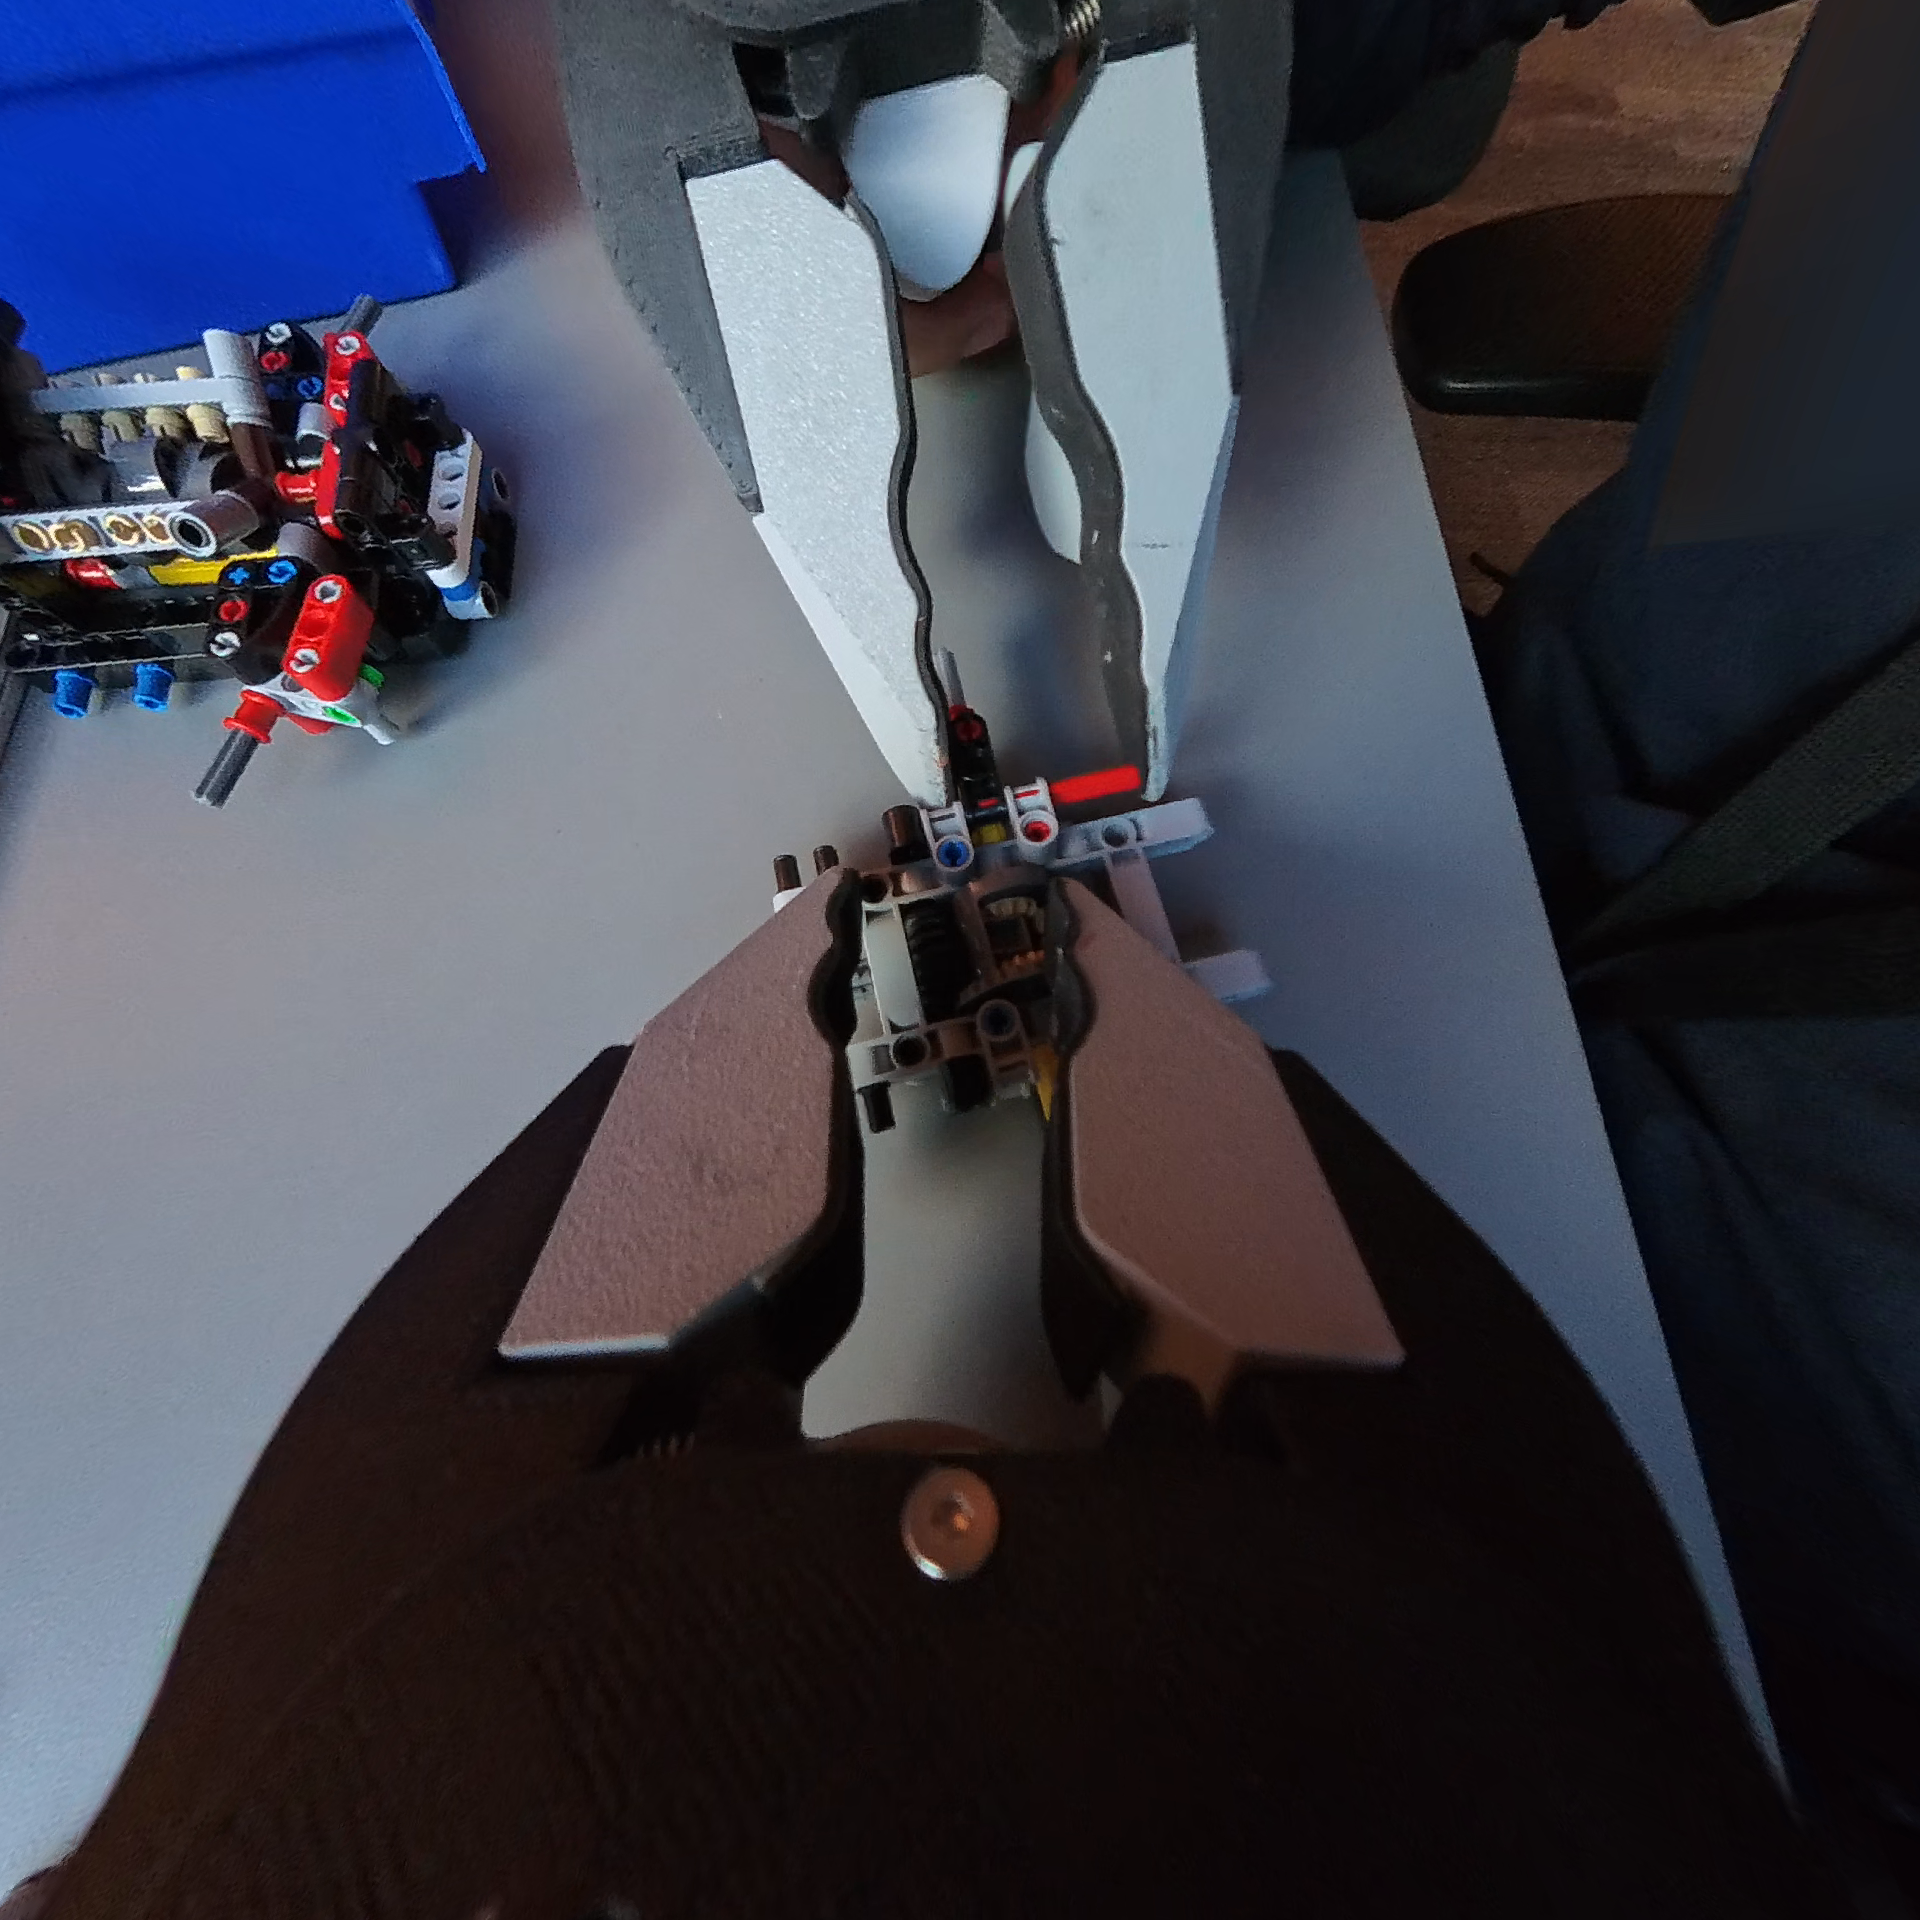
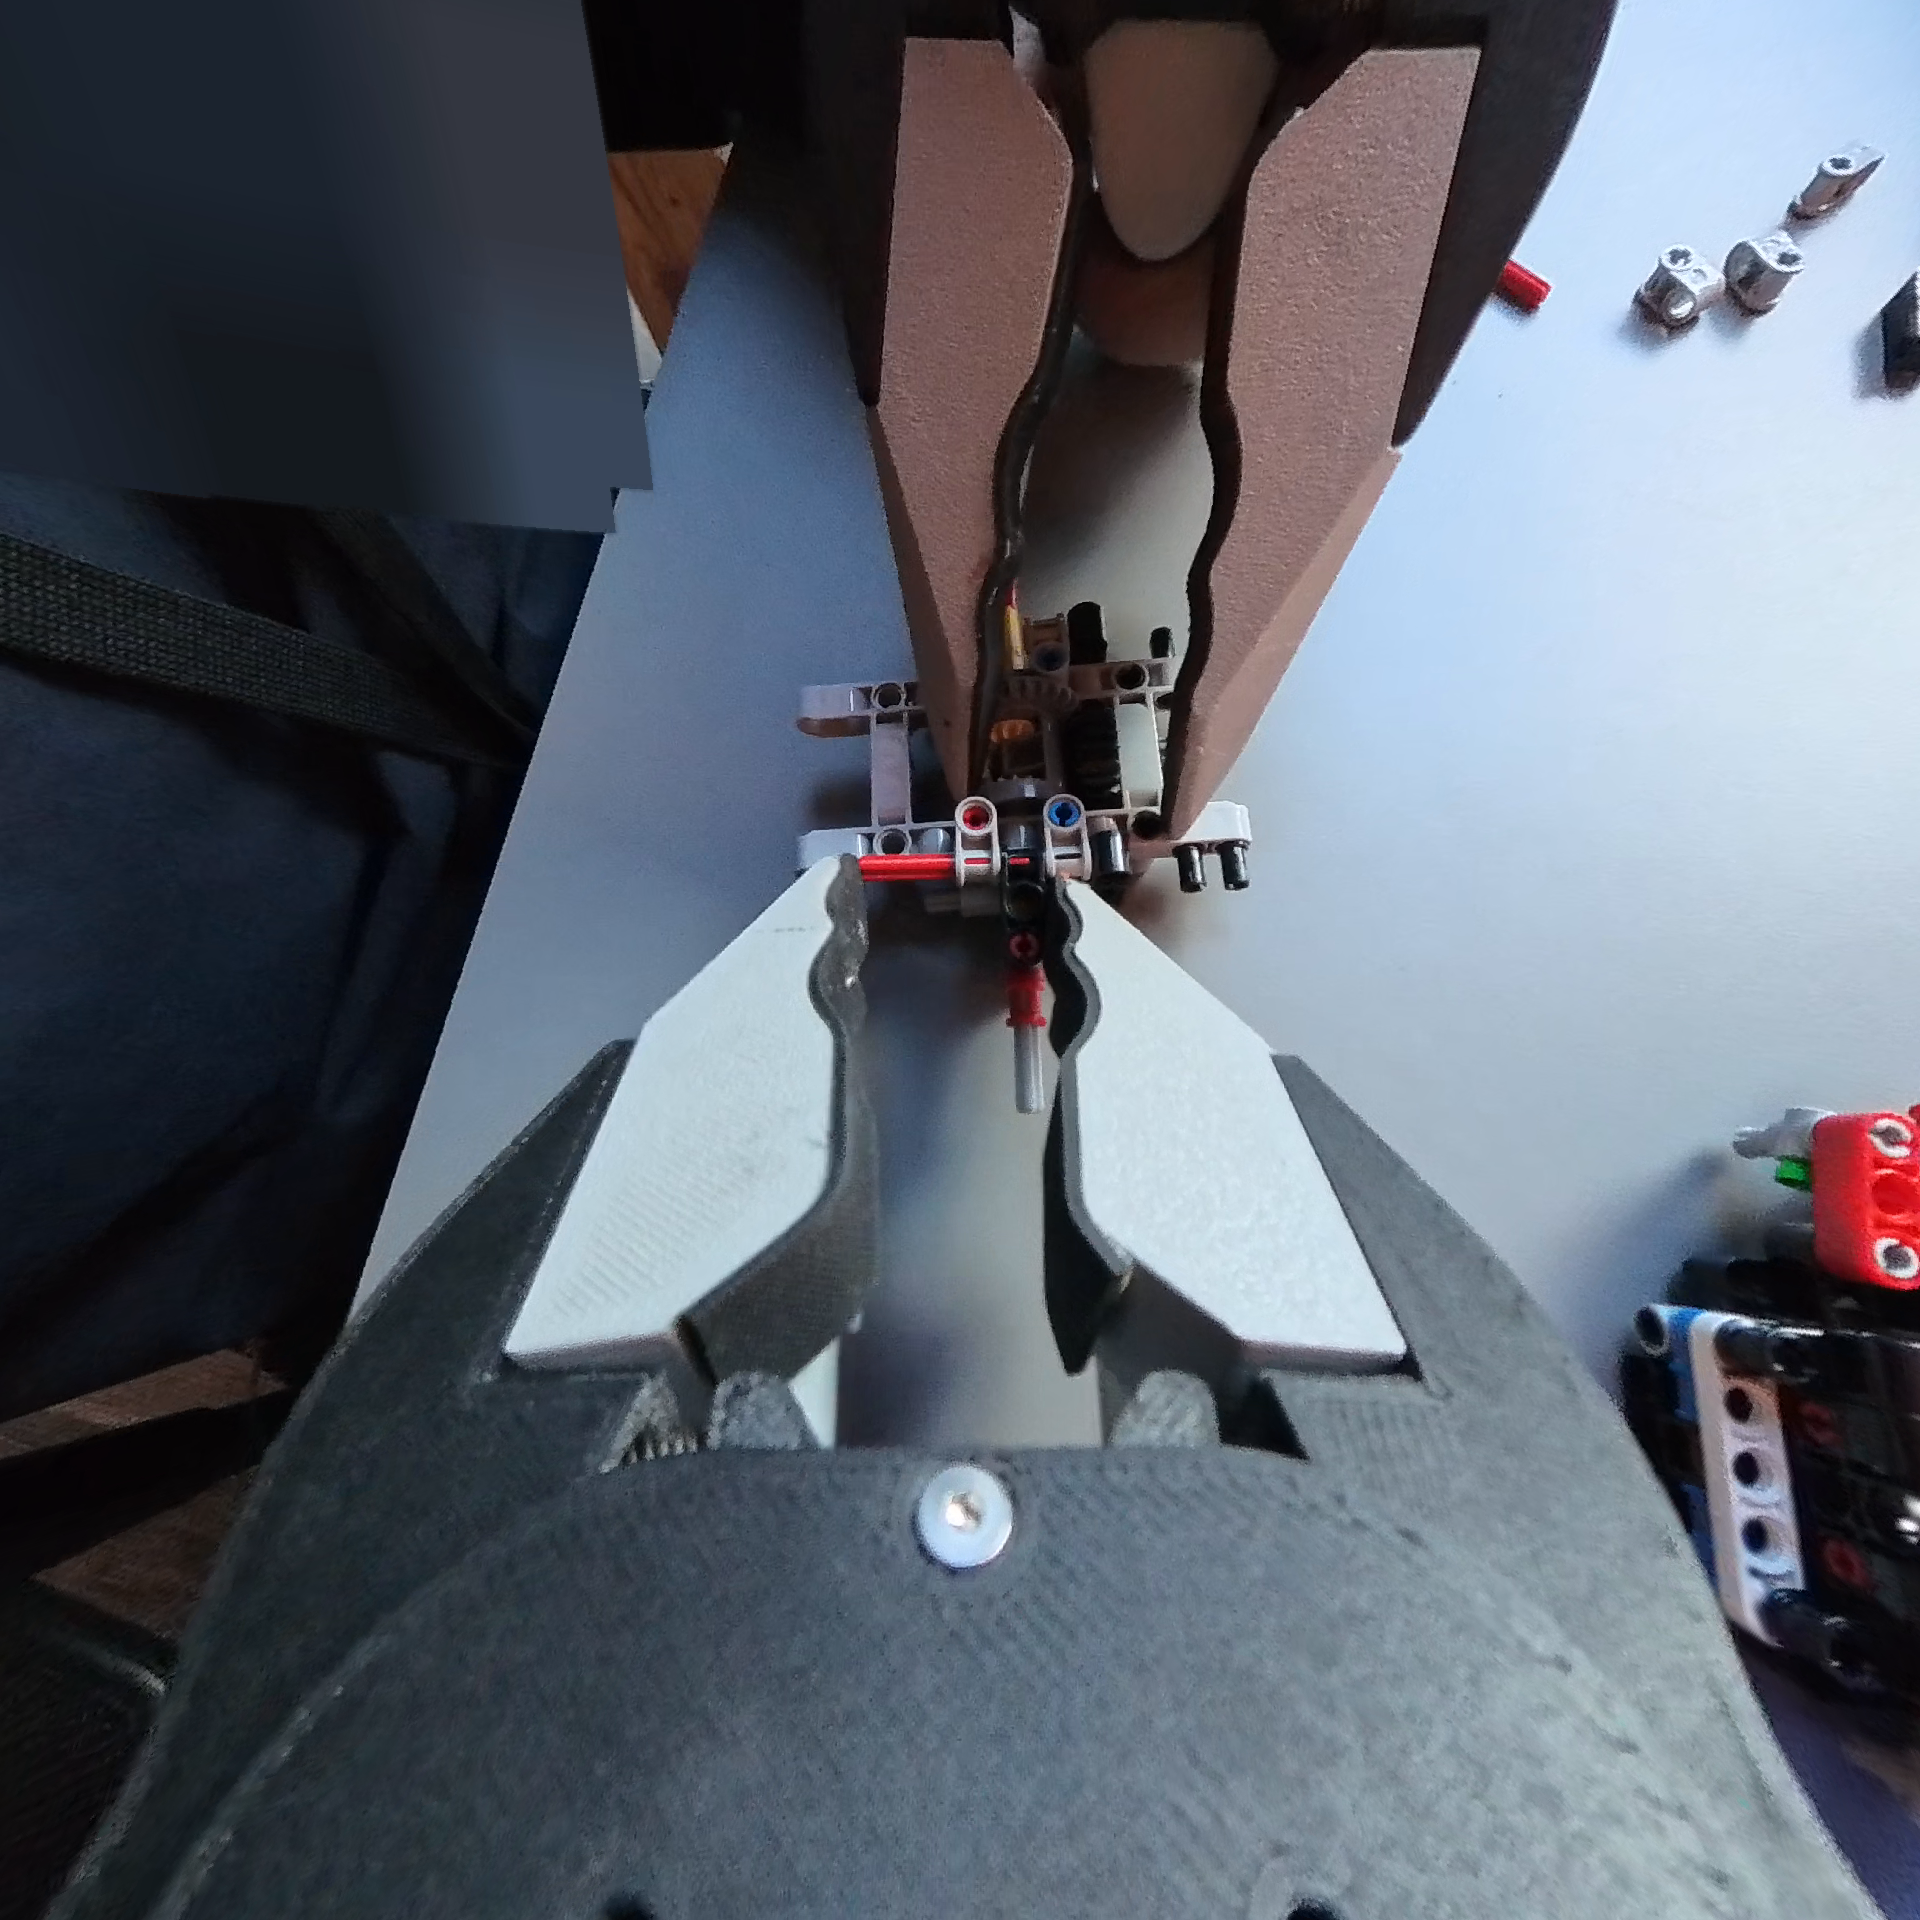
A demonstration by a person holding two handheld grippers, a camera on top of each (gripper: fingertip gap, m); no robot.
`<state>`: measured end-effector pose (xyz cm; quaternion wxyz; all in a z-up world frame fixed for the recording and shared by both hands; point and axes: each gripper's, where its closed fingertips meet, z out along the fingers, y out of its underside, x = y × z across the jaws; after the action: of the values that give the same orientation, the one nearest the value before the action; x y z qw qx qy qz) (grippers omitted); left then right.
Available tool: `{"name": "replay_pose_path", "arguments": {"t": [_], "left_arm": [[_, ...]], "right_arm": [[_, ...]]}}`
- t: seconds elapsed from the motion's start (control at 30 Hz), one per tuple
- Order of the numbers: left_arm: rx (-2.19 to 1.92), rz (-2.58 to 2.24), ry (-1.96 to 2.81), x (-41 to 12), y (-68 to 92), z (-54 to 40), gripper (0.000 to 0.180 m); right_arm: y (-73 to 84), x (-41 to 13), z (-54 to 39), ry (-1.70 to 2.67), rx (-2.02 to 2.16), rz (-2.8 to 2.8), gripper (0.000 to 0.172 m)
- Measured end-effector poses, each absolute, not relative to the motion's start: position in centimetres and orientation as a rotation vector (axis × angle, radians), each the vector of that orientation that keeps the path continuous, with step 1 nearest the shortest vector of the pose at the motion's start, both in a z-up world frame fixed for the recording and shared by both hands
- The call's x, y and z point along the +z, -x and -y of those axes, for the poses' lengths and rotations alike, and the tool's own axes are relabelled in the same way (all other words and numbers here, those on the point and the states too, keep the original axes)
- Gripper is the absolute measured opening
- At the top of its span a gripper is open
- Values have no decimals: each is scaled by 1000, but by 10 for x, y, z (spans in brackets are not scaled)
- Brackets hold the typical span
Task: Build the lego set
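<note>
Two grippers are facing each other tip to tip across a small grey brick frame (image 1: pixel 961 966) that is sitting near the right edge of the pale surface (image 1: pixel 416 1039), in the middle of the left wrist view. The left gripper (image 1: pixel 951 971), with brownish fingers, is closing partway around the frame's body, its dark wavy pads pressing on both sides of the part that houses a black spring and small gears.

The right gripper (image 2: pixel 961 904), with white fingers, is coming in from the opposite end. Its jaws are standing partway open around the frame's near end: a thin red rod (image 2: pixel 904 868) is running crosswise, from the frame toward the left fingertip (image 2: pixel 831 894) and appearing to touch it, while a black link (image 2: pixel 1029 904) with a red-and-grey pin (image 2: pixel 1029 1039) is lying lengthwise just inside the right fingertip. Whether both pads are pressing cannot be told.

So the frame's long axis is lying along both grippers' fingers, and the red rod across them. The right gripper is the nearer one to the rod and the pin.

A larger brick model (image 1: pixel 260 520) is resting at the left of the left wrist view, in front of a blue bin (image 1: pixel 208 135). Some loose grey connectors (image 2: pixel 1725 270) are lying at the upper right of the right wrist view.
</note>
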<state>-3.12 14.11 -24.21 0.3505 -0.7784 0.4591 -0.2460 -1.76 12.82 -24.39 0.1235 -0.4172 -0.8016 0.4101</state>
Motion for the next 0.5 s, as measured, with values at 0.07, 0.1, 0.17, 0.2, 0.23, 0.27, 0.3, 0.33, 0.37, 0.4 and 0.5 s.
{"name": "replay_pose_path", "arguments": {"t": [0.07, 0.1, 0.17, 0.2, 0.23, 0.27, 0.3, 0.33, 0.37, 0.4, 0.5], "left_arm": [[-653, -1135, 2033, -242, 32, -145, 32], [-649, -1133, 2028, -242, 31, -145, 32], [-639, -1154, 2020, -242, 31, -145, 33], [-643, -1157, 2018, -242, 32, -145, 33], [-652, -1150, 2018, -242, 32, -145, 33], [-654, -1148, 2017, -242, 32, -145, 33], [-650, -1152, 2014, -242, 33, -145, 33], [-652, -1152, 2014, -242, 33, -145, 33], [-661, -1155, 2011, -242, 33, -145, 33], [-665, -1159, 2005, -242, 33, -145, 33], [-679, -1156, 2006, -241, 32, -145, 32]], "right_arm": [[18, -243, -132, 1255, 1228, 2315, 33], [18, -243, -133, 1263, 1238, 2299, 34], [18, -242, -133, 1267, 1202, 2287, 35], [19, -242, -134, 1272, 1180, 2281, 35], [19, -241, -134, 1266, 1160, 2275, 35], [19, -240, -135, 1251, 1143, 2270, 35], [19, -240, -135, 1236, 1130, 2269, 35], [19, -240, -136, 1225, 1117, 2266, 36], [21, -240, -141, 1228, 1077, 2249, 51], [23, -241, -150, 1239, 1010, 2222, 59], [21, -241, -143, 1196, 1071, 2259, 56]]}}
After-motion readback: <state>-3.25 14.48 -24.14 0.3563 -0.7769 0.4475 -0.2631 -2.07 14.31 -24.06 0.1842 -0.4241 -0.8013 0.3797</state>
